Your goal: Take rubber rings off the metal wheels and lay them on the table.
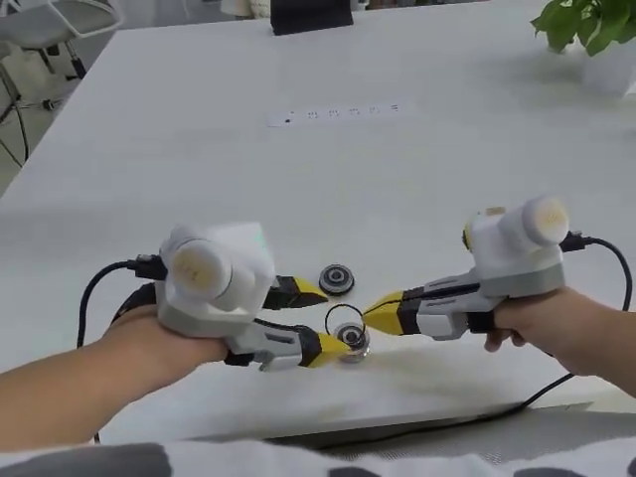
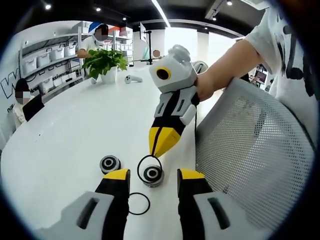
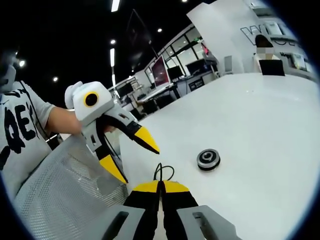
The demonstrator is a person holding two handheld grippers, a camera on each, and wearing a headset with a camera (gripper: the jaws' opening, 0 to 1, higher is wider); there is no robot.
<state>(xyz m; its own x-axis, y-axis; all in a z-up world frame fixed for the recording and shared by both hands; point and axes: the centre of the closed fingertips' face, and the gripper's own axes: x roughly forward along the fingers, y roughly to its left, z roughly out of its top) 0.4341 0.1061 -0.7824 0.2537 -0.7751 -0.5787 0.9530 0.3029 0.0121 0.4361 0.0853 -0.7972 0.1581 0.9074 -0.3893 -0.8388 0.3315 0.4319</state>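
Note:
My right gripper (image 1: 370,314) (image 2: 159,150) (image 3: 160,184) is shut on a thin black rubber ring (image 1: 343,318) (image 2: 150,162) (image 3: 164,172), which stands as an upright loop. Its lower edge meets a metal wheel (image 1: 353,340) (image 2: 152,174) on the white table (image 1: 328,189). That wheel sits between the jaws of my open left gripper (image 1: 325,320) (image 2: 154,173) (image 3: 131,152), untouched by them. A second wheel (image 1: 336,279) (image 2: 110,163) (image 3: 208,159), with its black rim, lies a little farther off. Near my left jaws, a loose ring (image 2: 138,203) lies flat.
The table's near edge (image 1: 397,422) runs just below both grippers, and a grey mesh chair back (image 2: 240,150) stands beside it. A power strip (image 1: 333,114) lies mid-table, with a potted plant (image 1: 586,25) far right. People sit at the far end.

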